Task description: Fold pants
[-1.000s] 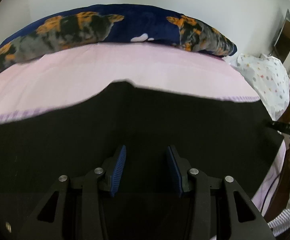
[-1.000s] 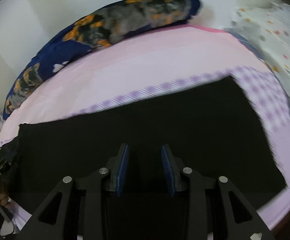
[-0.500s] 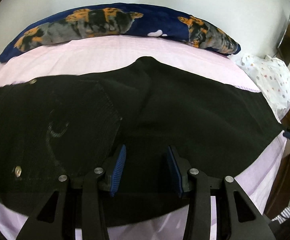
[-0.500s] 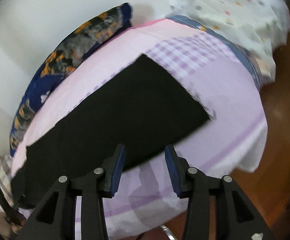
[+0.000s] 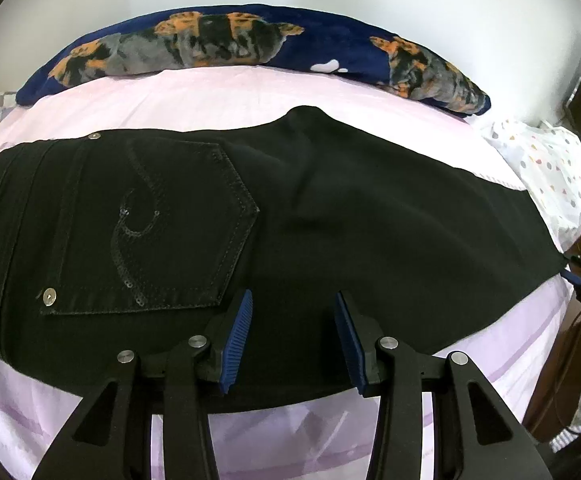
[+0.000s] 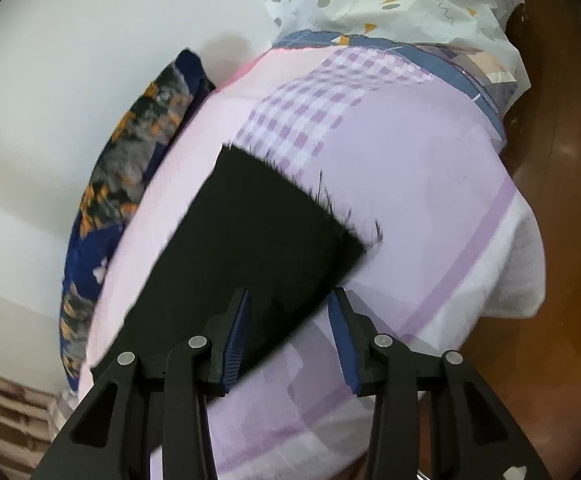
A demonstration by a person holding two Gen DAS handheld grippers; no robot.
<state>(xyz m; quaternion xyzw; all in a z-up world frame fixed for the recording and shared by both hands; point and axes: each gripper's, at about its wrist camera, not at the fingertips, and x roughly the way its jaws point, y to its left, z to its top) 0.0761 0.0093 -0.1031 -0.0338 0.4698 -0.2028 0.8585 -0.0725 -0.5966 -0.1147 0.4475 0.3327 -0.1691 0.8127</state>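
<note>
Black pants (image 5: 370,220) lie flat across a pink bed, folded lengthwise, with the waist at the left and a back pocket (image 5: 162,224) with a sequin swirl facing up. My left gripper (image 5: 290,304) hovers open over the seat, close to the near edge, with nothing pinched. In the right wrist view the leg end of the pants (image 6: 258,240) shows its frayed hem (image 6: 310,192). My right gripper (image 6: 288,300) hangs over the leg's near edge beside the hem. Its jaws are closing, the fabric lies below them, and the pads do not press on it.
A navy pillow (image 5: 250,40) with an orange and grey print lies along the wall behind the pants. A white dotted cloth (image 5: 542,168) is heaped at the bed's right end. The pink sheet (image 6: 410,200) drops off to a brown wooden floor (image 6: 550,160).
The left view slid along the pants, bringing the waist and back pocket into sight. The right gripper rolled and travelled along the leg to the hem end, so its view is now tilted.
</note>
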